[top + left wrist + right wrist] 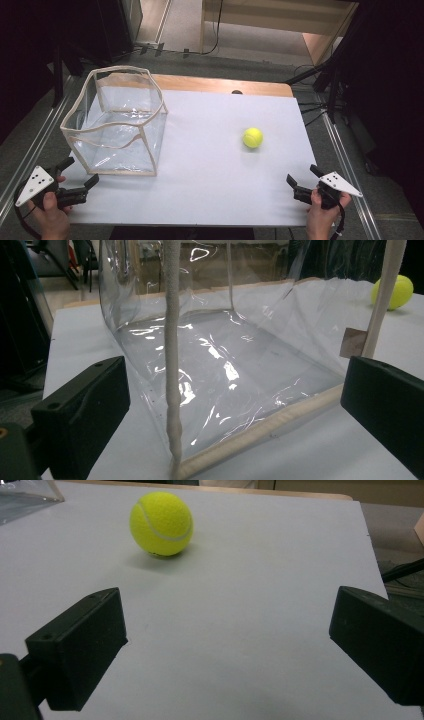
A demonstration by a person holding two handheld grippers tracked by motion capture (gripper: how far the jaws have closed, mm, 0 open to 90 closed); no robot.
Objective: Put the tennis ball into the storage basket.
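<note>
**Both grippers spread and empty at the near edge**

High view: the left gripper (pixel 80 176) sits at the near left corner of the white bench (pixel 215 165), jaws spread, holding nothing. The clear bag (pixel 116 122), open-topped with cream piping, stands just ahead of it, close to the jaw tips but apart. The right gripper (pixel 302 179) rests at the near right edge, also spread and empty. The ball (pixel 253 137) lies ahead of it and a little to its left, well apart, and well to the right of the bag.

Left gripper view: the bag's near corner seam (pixel 172 365) rises between the two jaws. A small tan tab (pixel 353 342) on the right seam carries no writing I can read. The ball (pixel 400 291) shows far off, past the right jaw.

Right gripper view: the ball (pixel 161 524) lies ahead and left of the gap between the jaws, free on the bare bench. Its white seam shows; no brand print is legible.

Risks, as I judge them: the ball can roll away if a jaw nudges it before both close; the bag's soft walls can buckle or slide if pushed or pinched at the corner.
</note>
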